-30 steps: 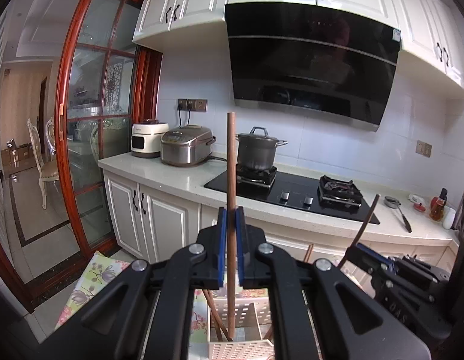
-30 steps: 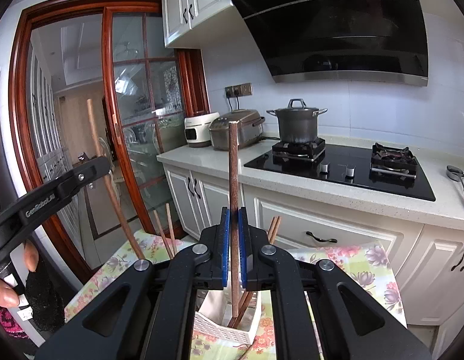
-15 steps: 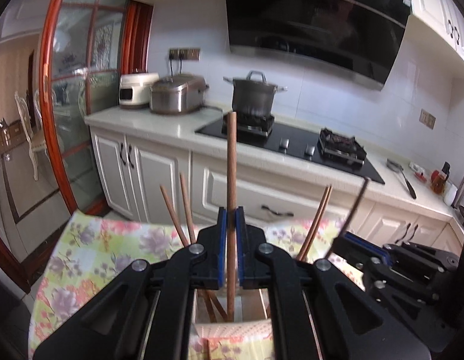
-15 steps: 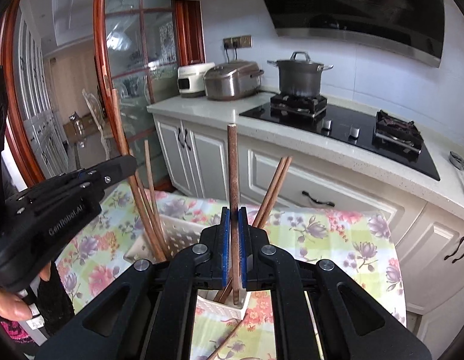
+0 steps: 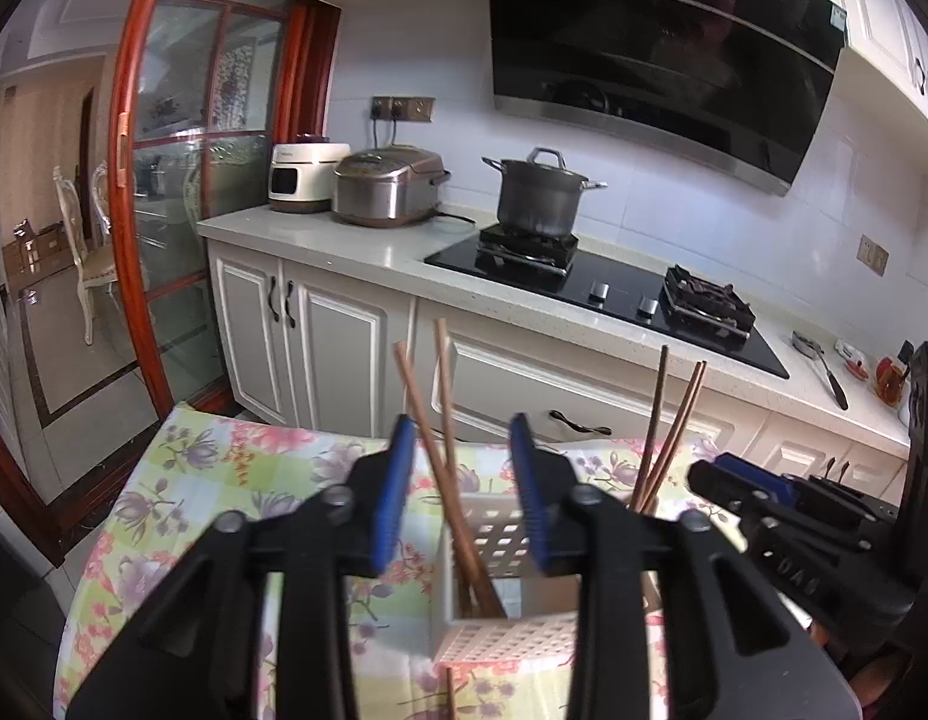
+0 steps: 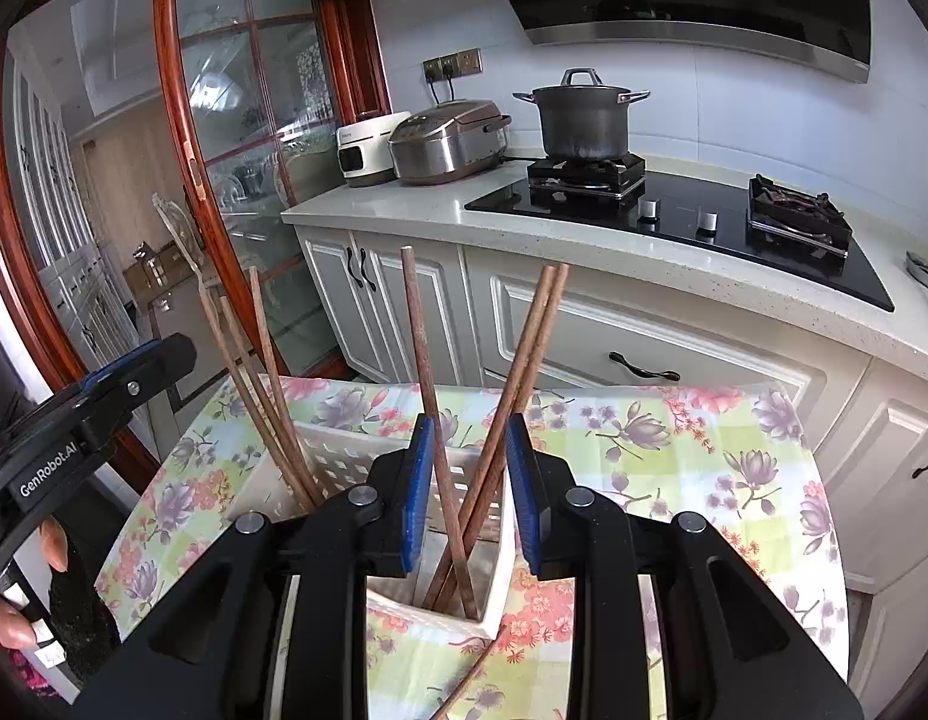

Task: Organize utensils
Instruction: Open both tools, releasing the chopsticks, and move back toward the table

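A white slotted utensil basket (image 5: 500, 639) (image 6: 344, 456) stands on a floral tablecloth (image 5: 224, 480) (image 6: 674, 450). Several brown wooden chopsticks stand in it: some lean at its left end (image 5: 431, 438) (image 6: 254, 396), others at its right end (image 5: 668, 432) (image 6: 428, 414). My left gripper (image 5: 461, 492) is open and empty just above the left compartment. My right gripper (image 6: 469, 492) is open and empty above the right compartment, its jaws either side of the leaning chopsticks (image 6: 524, 372). Each gripper shows in the other's view, the left (image 6: 92, 396) and the right (image 5: 764, 504).
One more chopstick (image 6: 464, 678) lies on the cloth in front of the basket. Behind the table runs a white counter (image 5: 356, 240) with a hob, a grey pot (image 5: 539, 192), a rice cooker (image 5: 386, 186) and white cabinets. A red-framed glass door (image 5: 164, 210) is at left.
Both grippers have lowered toward the basket and opened. The chopstick each one held now stands loose in the basket.
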`<control>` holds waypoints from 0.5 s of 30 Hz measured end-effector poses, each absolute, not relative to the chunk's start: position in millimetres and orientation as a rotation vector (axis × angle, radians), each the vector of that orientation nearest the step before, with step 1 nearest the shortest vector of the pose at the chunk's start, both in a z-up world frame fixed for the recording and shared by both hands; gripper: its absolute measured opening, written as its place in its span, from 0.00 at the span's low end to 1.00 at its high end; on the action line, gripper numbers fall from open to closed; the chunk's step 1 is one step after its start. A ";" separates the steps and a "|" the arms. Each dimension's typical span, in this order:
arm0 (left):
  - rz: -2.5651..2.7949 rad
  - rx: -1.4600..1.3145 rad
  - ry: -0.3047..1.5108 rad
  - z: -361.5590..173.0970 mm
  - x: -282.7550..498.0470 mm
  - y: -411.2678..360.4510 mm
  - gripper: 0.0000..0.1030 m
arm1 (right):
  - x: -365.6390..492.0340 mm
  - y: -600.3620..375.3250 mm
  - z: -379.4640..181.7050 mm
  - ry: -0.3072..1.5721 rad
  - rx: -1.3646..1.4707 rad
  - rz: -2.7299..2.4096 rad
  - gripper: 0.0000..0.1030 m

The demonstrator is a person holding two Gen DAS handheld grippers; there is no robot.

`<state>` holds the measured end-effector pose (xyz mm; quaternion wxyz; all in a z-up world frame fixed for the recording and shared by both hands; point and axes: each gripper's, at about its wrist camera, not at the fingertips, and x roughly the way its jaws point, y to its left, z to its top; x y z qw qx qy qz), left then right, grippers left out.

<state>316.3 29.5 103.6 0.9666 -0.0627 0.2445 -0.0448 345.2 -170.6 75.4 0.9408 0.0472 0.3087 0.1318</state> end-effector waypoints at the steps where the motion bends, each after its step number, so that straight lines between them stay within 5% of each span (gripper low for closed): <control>1: -0.082 -0.128 0.485 103.7 309.9 31.7 0.47 | 340.7 -173.2 75.1 0.626 0.102 0.272 0.26; 8: -0.038 -0.093 0.427 92.8 259.5 41.8 0.80 | 302.6 -195.0 55.4 0.619 0.159 0.304 0.35; 15: -0.026 -0.050 0.427 61.4 219.9 37.4 0.89 | 270.9 -197.7 18.3 0.639 0.171 0.287 0.35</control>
